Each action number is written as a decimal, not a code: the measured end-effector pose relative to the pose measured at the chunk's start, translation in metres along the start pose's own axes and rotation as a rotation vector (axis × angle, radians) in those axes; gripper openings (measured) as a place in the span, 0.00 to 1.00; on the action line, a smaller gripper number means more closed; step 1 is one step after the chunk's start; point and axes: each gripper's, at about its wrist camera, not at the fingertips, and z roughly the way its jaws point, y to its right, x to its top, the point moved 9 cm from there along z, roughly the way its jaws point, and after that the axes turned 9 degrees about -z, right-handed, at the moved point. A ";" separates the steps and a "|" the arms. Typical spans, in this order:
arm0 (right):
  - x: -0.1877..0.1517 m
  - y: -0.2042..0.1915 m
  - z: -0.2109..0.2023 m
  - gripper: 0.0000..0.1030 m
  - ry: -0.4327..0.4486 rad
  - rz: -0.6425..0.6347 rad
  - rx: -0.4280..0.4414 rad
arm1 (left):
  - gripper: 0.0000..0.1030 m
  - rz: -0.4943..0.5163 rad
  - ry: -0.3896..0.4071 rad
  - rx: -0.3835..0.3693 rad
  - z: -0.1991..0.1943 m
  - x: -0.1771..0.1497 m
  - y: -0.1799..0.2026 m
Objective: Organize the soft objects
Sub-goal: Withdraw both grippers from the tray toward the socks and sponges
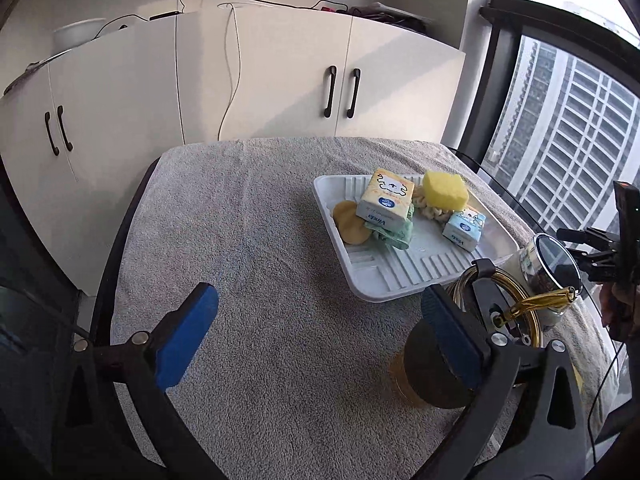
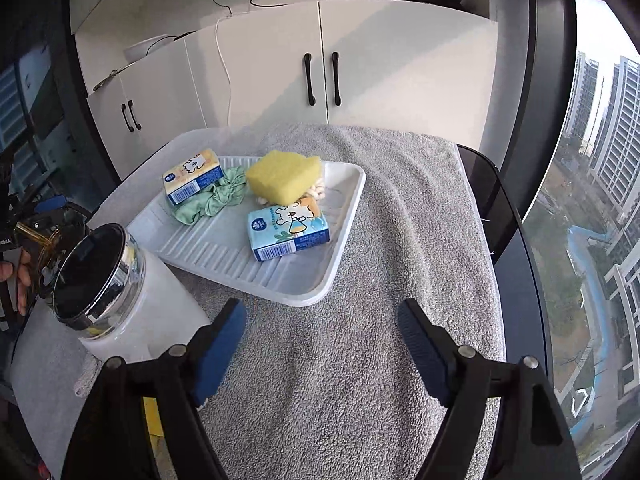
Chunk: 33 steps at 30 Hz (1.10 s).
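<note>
A white ribbed tray [image 1: 404,276] [image 2: 296,280] sits on a grey towel. In it lie a yellow sponge [image 1: 445,189] [image 2: 285,176], a yellow tissue pack [image 1: 385,197] [image 2: 193,176], a blue tissue pack [image 1: 464,227] [image 2: 287,227], a green scrunchie [image 1: 394,232] [image 2: 218,198], a cream scrunchie [image 1: 430,210] [image 2: 316,191] under the sponge, and tan round puffs [image 1: 349,222]. My left gripper [image 1: 320,332] is open and empty, left of and nearer than the tray. My right gripper [image 2: 322,344] is open and empty just in front of the tray.
A glass jar [image 2: 108,284] [image 1: 550,276] with a dark opening stands left of the right gripper. A round amber lid [image 1: 432,372] lies by the left gripper's right finger. White cabinets [image 1: 248,80] stand behind. The towel [image 2: 400,208] ends at a dark glass tabletop by the window.
</note>
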 end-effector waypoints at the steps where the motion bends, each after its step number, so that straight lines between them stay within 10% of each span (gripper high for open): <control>1: -0.005 -0.003 -0.008 0.83 0.006 0.001 0.000 | 1.00 0.000 0.001 0.000 -0.006 -0.006 0.003; 16: -0.082 -0.107 -0.069 0.91 0.034 -0.040 0.060 | 1.00 0.035 -0.060 -0.006 -0.044 -0.123 0.075; 33: -0.117 -0.140 -0.070 0.91 0.004 -0.002 0.066 | 1.00 0.013 -0.119 0.012 -0.044 -0.169 0.084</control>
